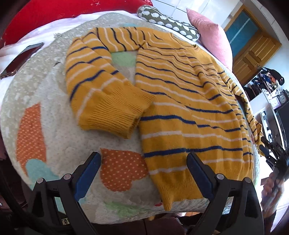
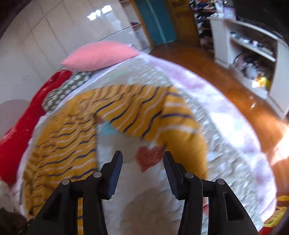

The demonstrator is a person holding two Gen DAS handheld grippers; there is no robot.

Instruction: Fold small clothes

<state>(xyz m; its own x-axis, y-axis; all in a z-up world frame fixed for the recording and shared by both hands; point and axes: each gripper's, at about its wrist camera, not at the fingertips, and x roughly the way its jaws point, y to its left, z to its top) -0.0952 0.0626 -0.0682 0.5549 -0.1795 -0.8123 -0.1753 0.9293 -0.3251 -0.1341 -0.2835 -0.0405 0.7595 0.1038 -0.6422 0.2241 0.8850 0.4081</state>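
Note:
A small yellow sweater (image 1: 180, 101) with blue and white stripes lies flat on a patterned blanket (image 1: 59, 141). Its left sleeve (image 1: 101, 85) is bent, and the cuff lies over the body's edge. My left gripper (image 1: 143, 162) is open and empty, just above the sweater's bottom left hem corner. In the blurred right wrist view the sweater (image 2: 68, 141) lies to the left, with its other sleeve (image 2: 162, 117) stretched out to the right. My right gripper (image 2: 142, 159) is open and empty, above the blanket (image 2: 144, 198) between body and sleeve cuff.
A phone (image 1: 19, 59) lies at the blanket's left edge. A red pillow (image 1: 54, 16), a dotted cushion (image 1: 168, 21) and a pink pillow (image 1: 211, 34) line the far side. The wood floor (image 2: 225, 86) and white shelves (image 2: 252, 50) lie beyond the bed.

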